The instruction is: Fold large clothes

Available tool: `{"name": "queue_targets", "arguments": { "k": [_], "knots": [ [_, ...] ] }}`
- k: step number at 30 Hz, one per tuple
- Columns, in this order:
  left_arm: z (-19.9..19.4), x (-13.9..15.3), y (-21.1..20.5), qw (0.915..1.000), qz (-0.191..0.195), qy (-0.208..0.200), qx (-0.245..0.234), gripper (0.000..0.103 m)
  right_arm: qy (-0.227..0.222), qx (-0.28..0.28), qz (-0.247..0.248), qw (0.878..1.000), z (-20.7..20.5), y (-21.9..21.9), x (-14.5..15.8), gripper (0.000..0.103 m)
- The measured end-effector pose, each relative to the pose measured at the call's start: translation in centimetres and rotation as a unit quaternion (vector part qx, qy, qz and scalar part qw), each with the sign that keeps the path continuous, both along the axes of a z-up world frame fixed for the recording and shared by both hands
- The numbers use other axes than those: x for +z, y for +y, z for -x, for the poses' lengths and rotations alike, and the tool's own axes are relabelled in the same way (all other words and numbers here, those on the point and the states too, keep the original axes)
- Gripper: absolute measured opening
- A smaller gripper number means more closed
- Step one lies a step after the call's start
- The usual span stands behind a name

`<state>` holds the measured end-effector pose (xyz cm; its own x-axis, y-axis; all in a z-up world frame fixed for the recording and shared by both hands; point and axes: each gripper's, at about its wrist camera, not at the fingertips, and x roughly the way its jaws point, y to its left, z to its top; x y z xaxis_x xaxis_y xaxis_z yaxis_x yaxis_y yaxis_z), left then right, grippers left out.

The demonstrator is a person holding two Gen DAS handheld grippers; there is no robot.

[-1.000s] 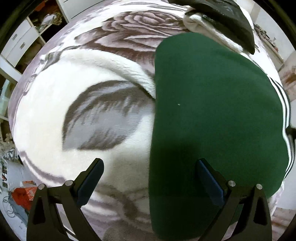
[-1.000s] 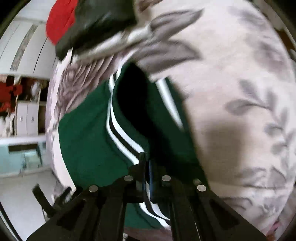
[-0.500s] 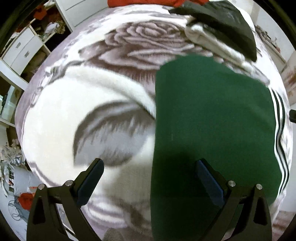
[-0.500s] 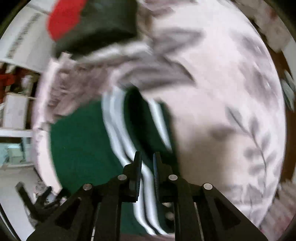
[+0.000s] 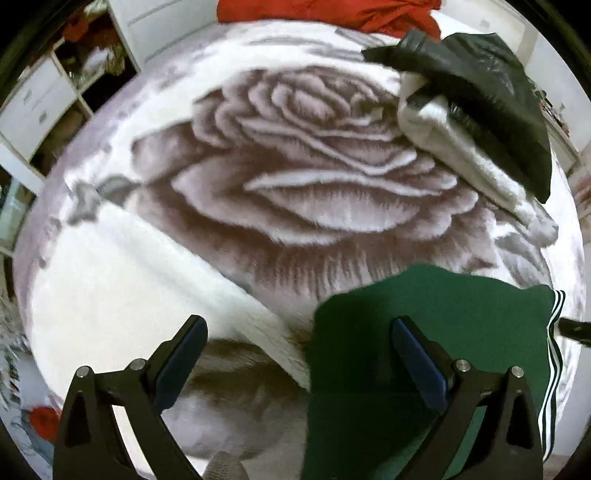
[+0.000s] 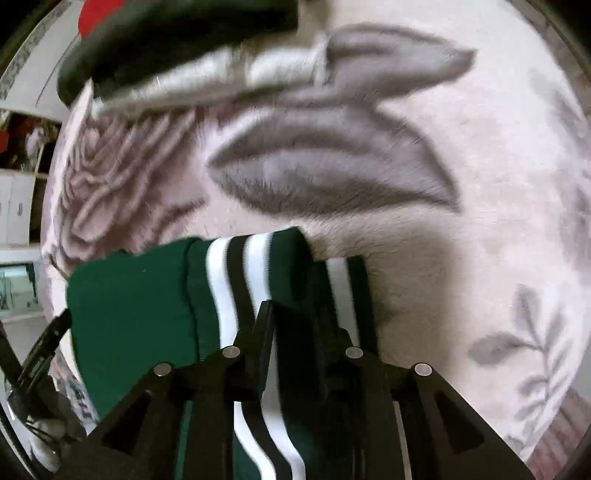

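A dark green garment [image 5: 424, 332] with white and black side stripes [image 5: 552, 354] lies folded on a rose-patterned blanket [image 5: 295, 166]. My left gripper [image 5: 297, 323] hangs open over the garment's left edge. One of its fingers is over the green cloth and the other is over the blanket, with nothing gripped. In the right wrist view, my right gripper [image 6: 295, 314] is at the striped edge of the garment [image 6: 129, 302]. Its jaws are opening, and the striped fold [image 6: 236, 295] lies between them.
A folded white fluffy item [image 5: 461, 155] with a black garment [image 5: 480, 92] on top lies at the far right of the bed. Red cloth [image 5: 332, 11] is behind them. White shelves and drawers [image 5: 44, 103] stand to the left, beyond the bed's edge.
My right gripper was shut on the striped edge and its jaws have since parted. In both views the green garment now sits lower and more of the blanket shows. The left gripper stayed open.
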<state>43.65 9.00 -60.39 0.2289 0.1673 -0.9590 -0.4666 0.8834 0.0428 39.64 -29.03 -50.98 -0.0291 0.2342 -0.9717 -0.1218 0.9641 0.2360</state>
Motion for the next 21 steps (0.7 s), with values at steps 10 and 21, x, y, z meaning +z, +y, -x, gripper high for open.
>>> {"name": "queue_targets", "arguments": {
  "k": [10, 21],
  "knots": [
    [8.7, -2.7, 1.5, 0.9790, 0.199, -0.009, 0.042, 0.103, 0.061, 0.055, -0.132, 0.988, 4.0, -4.5, -0.5, 0.088],
    [9.3, -8.4, -2.1, 0.9177, 0.393, -0.053, 0.012, 0.103, 0.190, 0.042, -0.289, 0.937, 5.5, -5.2, -10.0, 0.103]
  ]
}}
